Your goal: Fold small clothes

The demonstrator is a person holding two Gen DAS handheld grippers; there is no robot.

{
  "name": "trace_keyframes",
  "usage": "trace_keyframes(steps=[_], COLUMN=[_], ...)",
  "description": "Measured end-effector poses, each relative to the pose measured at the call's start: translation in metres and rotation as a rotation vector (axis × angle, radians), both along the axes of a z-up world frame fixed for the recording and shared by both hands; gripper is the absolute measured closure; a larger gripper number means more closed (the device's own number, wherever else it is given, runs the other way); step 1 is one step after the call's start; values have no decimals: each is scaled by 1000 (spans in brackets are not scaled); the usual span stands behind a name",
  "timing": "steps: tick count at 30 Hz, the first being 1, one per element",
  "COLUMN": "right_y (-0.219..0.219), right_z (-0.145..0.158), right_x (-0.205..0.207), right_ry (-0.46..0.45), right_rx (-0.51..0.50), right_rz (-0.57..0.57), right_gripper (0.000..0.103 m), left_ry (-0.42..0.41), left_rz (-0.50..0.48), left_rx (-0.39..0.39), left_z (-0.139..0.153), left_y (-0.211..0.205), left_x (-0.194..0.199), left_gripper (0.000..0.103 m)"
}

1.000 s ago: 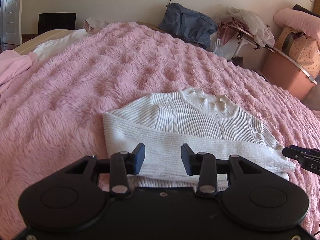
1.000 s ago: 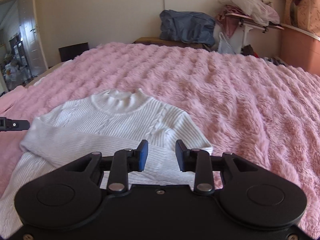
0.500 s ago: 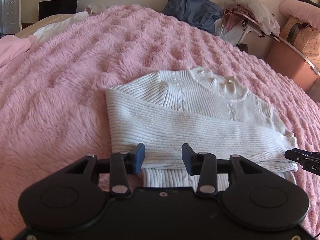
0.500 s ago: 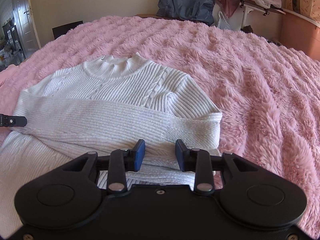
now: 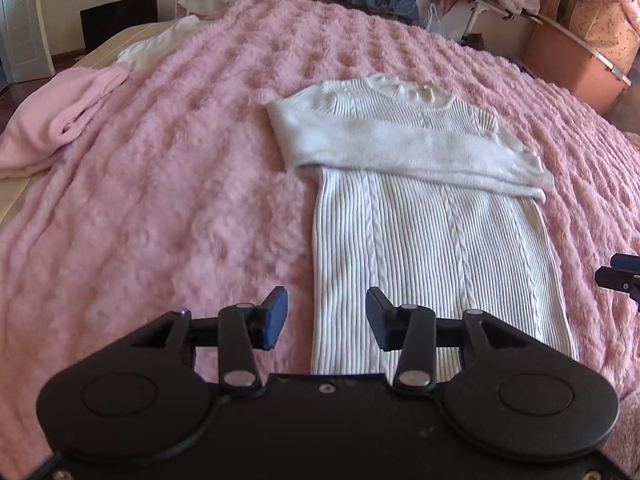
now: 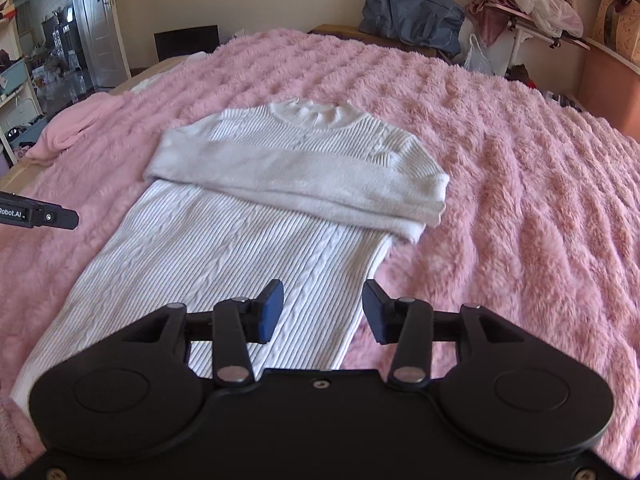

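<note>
A white ribbed knit sweater (image 5: 432,232) lies flat on the pink fluffy blanket (image 5: 168,200), both sleeves folded across its chest. It also shows in the right wrist view (image 6: 240,248). My left gripper (image 5: 326,318) is open and empty above the sweater's lower left edge. My right gripper (image 6: 322,312) is open and empty above the sweater's lower right edge. The right gripper's tip (image 5: 618,276) shows at the right edge of the left wrist view. The left gripper's tip (image 6: 40,216) shows at the left of the right wrist view.
A folded pink garment (image 5: 60,120) and a white cloth (image 5: 160,44) lie at the blanket's far left. A dark blue bag (image 6: 412,16), a rack with clothes (image 6: 528,4) and a pink storage box (image 5: 572,64) stand beyond the bed.
Both grippers have pulled back from the folded sleeves toward the sweater's hem. The sweater's lower body is now in view. Both grippers stay open.
</note>
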State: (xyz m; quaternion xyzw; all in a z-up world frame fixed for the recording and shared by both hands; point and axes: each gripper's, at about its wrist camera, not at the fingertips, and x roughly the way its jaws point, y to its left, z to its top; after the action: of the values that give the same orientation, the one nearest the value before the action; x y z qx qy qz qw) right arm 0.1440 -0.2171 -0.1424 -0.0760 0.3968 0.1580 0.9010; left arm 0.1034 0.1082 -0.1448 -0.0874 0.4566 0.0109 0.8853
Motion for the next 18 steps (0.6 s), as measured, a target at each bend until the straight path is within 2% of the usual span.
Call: trace_keyframes(steps=[5, 7, 14, 18], right_y=[0, 1, -3, -9], right_z=[-6, -15, -49, -56], right_x=[-54, -73, -113, -119], right_ry=[89, 109, 202, 240], right_rx=[57, 53, 25, 33], right_rz=[-47, -52, -87, -111], right_gripper=[53, 53, 60, 60], left_ry=[122, 160, 228, 251], left_rz=[-18, -18, -23, -27], left_rx=[-58, -29, -5, -52], left_z=[-21, -32, -56, -66], left_y=[-9, -12, -15, -14], left_x=[-61, -74, -94, -92], left_gripper=[59, 61, 61, 66])
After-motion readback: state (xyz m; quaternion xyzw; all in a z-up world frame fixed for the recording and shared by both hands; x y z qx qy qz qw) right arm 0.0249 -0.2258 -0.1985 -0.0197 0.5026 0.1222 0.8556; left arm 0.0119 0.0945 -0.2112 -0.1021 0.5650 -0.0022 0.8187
